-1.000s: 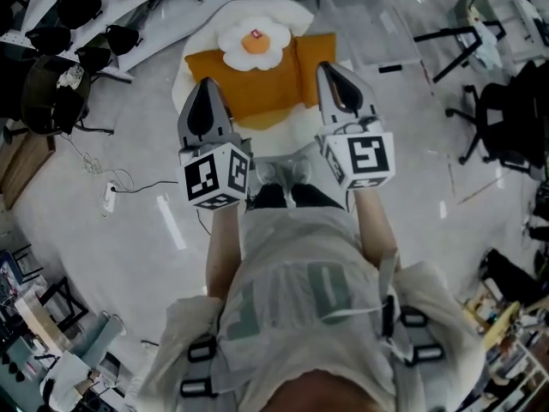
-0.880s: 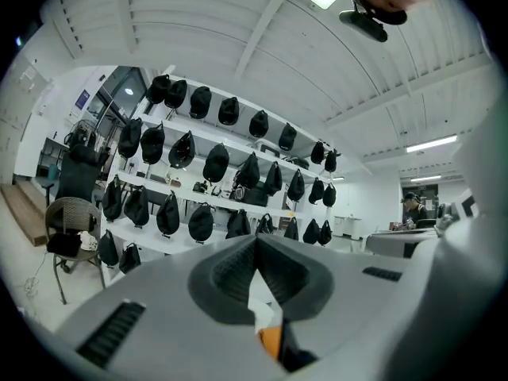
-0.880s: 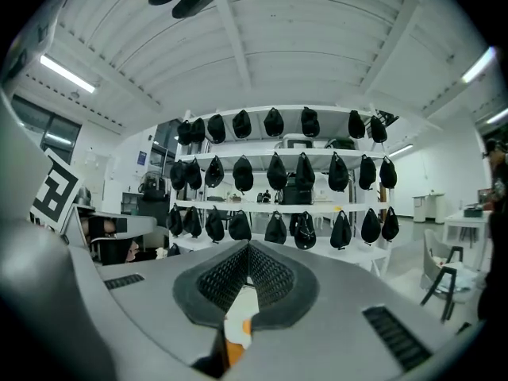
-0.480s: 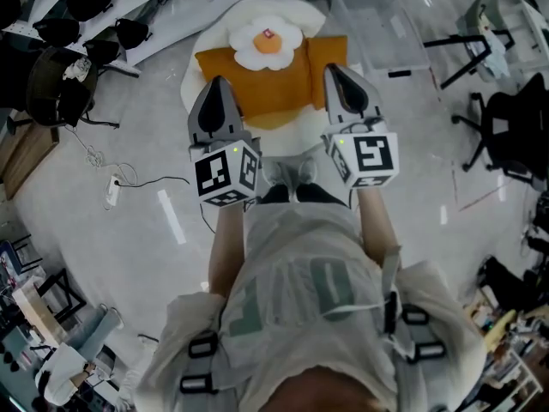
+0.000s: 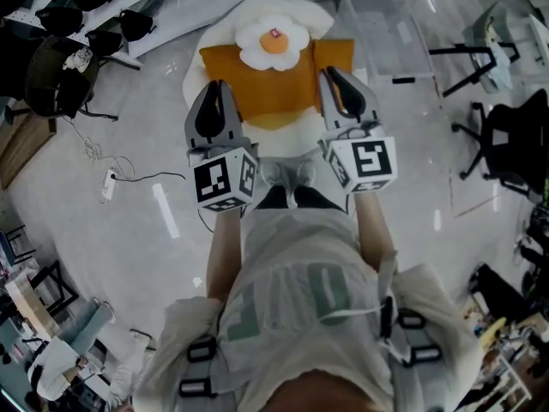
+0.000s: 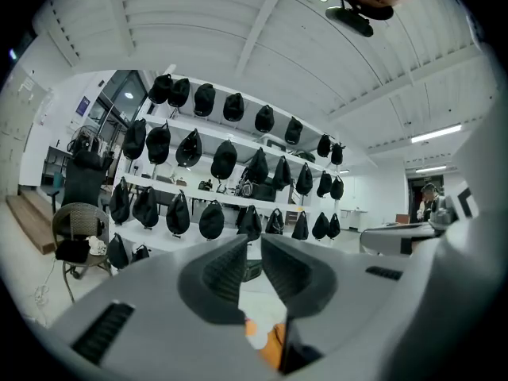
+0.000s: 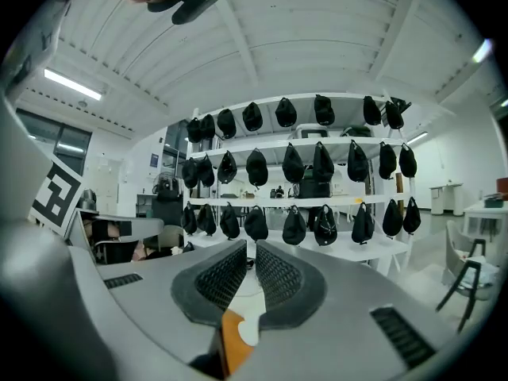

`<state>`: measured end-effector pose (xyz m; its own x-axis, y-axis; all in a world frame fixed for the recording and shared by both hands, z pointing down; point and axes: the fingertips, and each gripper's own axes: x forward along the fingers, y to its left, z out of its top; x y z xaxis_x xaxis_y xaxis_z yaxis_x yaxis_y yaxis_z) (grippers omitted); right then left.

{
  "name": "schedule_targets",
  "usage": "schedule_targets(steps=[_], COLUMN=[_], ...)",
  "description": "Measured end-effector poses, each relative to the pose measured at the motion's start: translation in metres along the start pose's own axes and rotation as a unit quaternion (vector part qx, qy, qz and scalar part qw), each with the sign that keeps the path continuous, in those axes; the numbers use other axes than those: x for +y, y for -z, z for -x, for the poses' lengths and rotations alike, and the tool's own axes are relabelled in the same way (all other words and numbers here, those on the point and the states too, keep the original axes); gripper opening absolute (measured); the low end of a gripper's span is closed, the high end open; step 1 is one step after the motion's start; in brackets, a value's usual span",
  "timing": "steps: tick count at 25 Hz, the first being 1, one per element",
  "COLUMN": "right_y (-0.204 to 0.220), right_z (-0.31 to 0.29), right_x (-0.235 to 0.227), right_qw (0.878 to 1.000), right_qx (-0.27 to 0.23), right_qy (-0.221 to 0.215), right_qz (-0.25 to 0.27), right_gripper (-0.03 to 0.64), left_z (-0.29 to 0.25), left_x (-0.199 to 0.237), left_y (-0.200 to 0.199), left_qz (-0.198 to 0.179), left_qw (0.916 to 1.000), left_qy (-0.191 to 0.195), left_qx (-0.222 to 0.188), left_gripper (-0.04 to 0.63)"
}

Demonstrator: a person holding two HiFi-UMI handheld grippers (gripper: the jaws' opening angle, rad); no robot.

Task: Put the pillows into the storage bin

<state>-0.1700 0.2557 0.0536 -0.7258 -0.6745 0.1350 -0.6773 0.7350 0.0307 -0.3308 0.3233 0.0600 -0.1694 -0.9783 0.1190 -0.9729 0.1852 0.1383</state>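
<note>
The person is standing on a pale glossy floor (image 5: 129, 256) and is holding both tools out ahead, roughly level, over a pile of pillows. The left gripper (image 6: 254, 243) is showing its ribbed jaws drawn almost together, only a thin slit between them and nothing in it. The right gripper (image 7: 251, 248) is doing the same, its jaws nearly meeting and carrying nothing. Below each pair of jaws a sliver of orange and white is peeking through. In the head view the pile is lying on the floor just beyond the person's grey shoes (image 5: 287, 174): an orange square pillow (image 5: 274, 88) is resting on a larger white round pillow (image 5: 287, 140), and a fried-egg pillow (image 5: 274, 44) is sitting on the orange one's far edge. The two grippers are flanking the orange pillow, one at each side edge. The clear storage bin (image 5: 377, 33) is standing on the floor just beside the pile, at its far right, with no pillow in it. Both gripper views are looking toward white shelves (image 7: 317, 201) hung with rows of black caps (image 7: 294, 165).
</note>
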Motion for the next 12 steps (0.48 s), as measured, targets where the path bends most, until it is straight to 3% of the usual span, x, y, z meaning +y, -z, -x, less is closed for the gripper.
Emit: schedule_targets(steps=[1,2,3,4,12], right_y=[0.0,0.0,0.001,0.002,0.013], right_z=[-0.003,-0.007,-0.011,-0.014,-0.018], right_x=[0.002,0.004,0.005,0.005,0.003], right_qw=[1.0,1.0,1.0,1.0,0.998], right_qx=[0.0,0.0,0.002,0.003,0.024], right_qy=[-0.005,-0.007,-0.007,-0.003,-0.011], right_qz=[-0.002,-0.007,-0.015,-0.023,-0.054], right_gripper=[0.012,0.092,0.226,0.263,0.284], left_z=[-0.001,-0.003,-0.005,-0.006,-0.007], left_x=[0.001,0.002,0.004,0.007,0.017], left_y=[0.0,0.0,-0.001,-0.001,0.003], left_qz=[0.001,0.001,0.001,0.001,0.036], left_qw=[1.0,0.9999,0.9999,0.9999,0.9993], left_qy=[0.006,0.012,0.014,0.012,0.004], left_qx=[0.001,0.002,0.002,0.0,-0.004], left_gripper=[0.059,0.129,0.185,0.228,0.244])
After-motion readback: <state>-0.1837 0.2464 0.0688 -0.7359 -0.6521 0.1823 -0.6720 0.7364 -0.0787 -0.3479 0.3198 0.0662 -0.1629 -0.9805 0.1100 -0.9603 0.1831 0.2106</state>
